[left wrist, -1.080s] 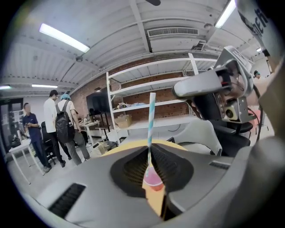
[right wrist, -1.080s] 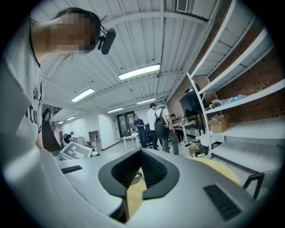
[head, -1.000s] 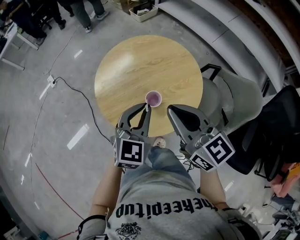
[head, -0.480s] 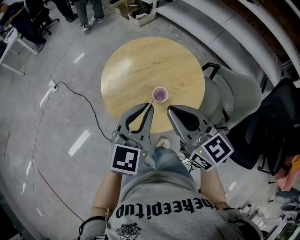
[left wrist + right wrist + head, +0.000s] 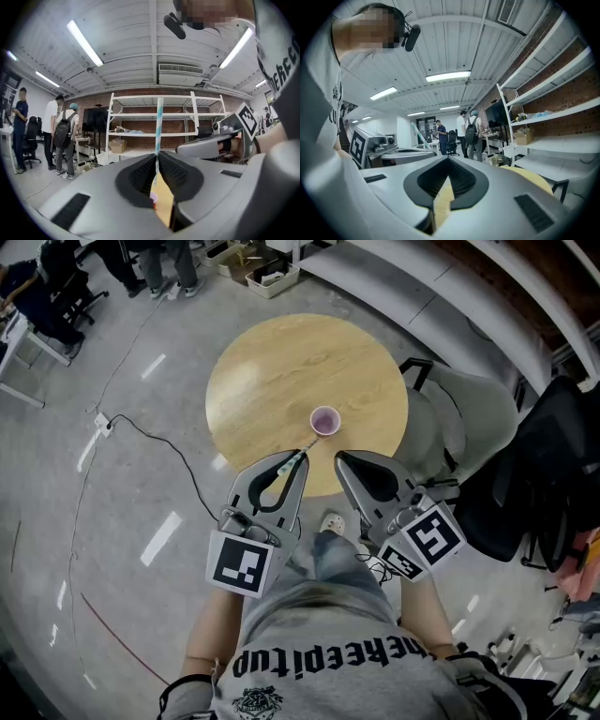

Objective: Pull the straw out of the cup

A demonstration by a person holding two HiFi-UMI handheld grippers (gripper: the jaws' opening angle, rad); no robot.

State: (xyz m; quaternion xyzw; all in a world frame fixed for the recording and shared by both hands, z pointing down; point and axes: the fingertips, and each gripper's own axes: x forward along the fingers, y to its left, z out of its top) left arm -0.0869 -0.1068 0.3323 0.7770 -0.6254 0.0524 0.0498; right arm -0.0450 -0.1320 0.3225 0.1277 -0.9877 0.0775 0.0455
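A small pink cup (image 5: 324,420) stands on the round wooden table (image 5: 272,371), towards its near right side. My left gripper (image 5: 292,463) is shut on a teal-and-white striped straw (image 5: 302,453), held in the air just short of the cup. In the left gripper view the straw (image 5: 159,126) stands upright, pinched at the pad tips, its lower end free above the cup (image 5: 153,200). My right gripper (image 5: 341,461) hangs beside it, shut with nothing in it. In the right gripper view the pads (image 5: 440,176) meet at the tips, with the straw (image 5: 418,132) at the left.
A grey padded chair (image 5: 469,418) and a black chair (image 5: 553,474) stand right of the table. A black cable (image 5: 150,427) trails across the floor on the left. People (image 5: 63,136) stand by metal shelving (image 5: 136,122) at the far side of the room.
My left gripper has risen and drawn back from the cup with the straw in it; the straw now sits clear of the cup. The right gripper has shifted only slightly.
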